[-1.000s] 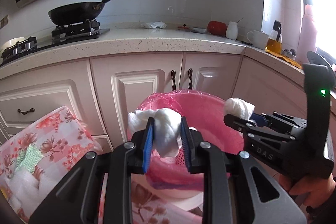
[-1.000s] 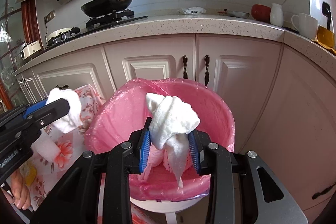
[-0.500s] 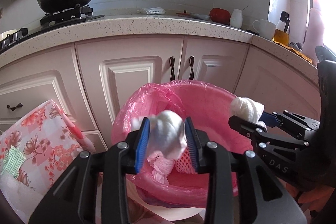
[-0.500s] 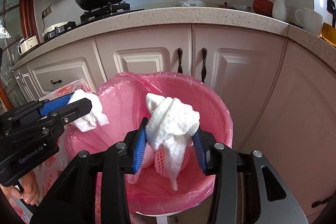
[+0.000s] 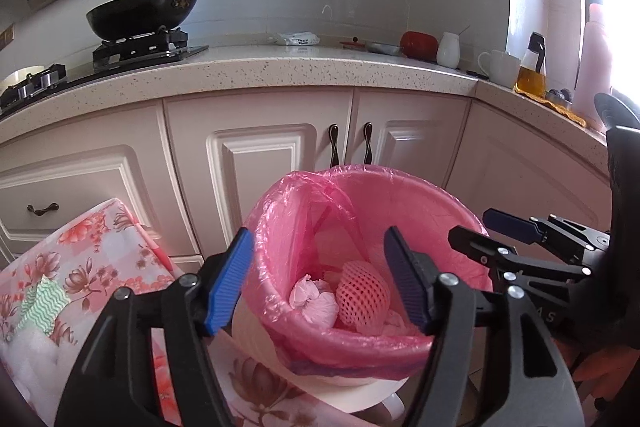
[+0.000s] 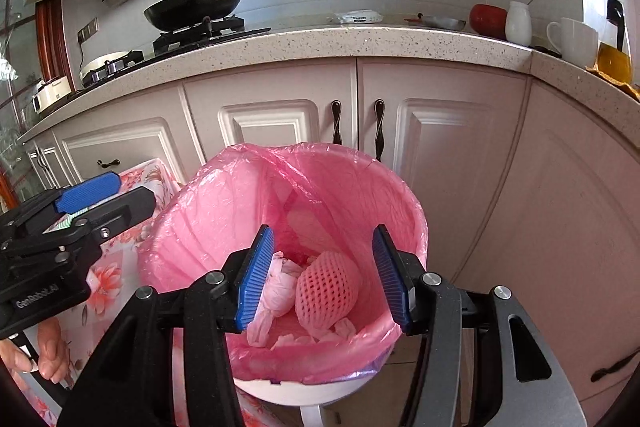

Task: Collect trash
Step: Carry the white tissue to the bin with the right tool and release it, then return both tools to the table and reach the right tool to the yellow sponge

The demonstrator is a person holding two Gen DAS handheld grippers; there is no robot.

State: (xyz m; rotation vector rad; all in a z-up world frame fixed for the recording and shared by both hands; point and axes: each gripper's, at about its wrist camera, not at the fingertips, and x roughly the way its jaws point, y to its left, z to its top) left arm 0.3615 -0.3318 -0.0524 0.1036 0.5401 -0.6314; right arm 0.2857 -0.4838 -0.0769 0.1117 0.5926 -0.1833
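Observation:
A white bin lined with a pink bag point(image 5: 420, 211) point(image 6: 224, 203) stands before the cabinets. In its bottom lie crumpled tissues point(image 5: 314, 301) point(image 6: 276, 291) and a pink foam net point(image 5: 362, 293) point(image 6: 326, 285). My left gripper point(image 5: 320, 279) hangs over the bin's near rim, jaws opening, nothing between the blue pads. My right gripper point(image 6: 322, 273) is above the bin too, jaws opening and empty. From the side, the right gripper point(image 5: 488, 231) shows in the left wrist view and the left gripper point(image 6: 108, 193) in the right wrist view.
A table with a floral cloth point(image 5: 92, 259) point(image 6: 104, 275) adjoins the bin's left side, with a green patterned cloth point(image 5: 42, 301) on it. Pale cabinets point(image 5: 260, 163) lie behind. On the counter are a wok point(image 5: 140, 15), a mug point(image 5: 498, 67) and an oil bottle point(image 5: 532, 67). A person's hand point(image 6: 44, 351) holds the left gripper.
Both grippers opened and let go of their white tissue wads, which dropped into the pink-lined bin. The pads now stand apart and empty.

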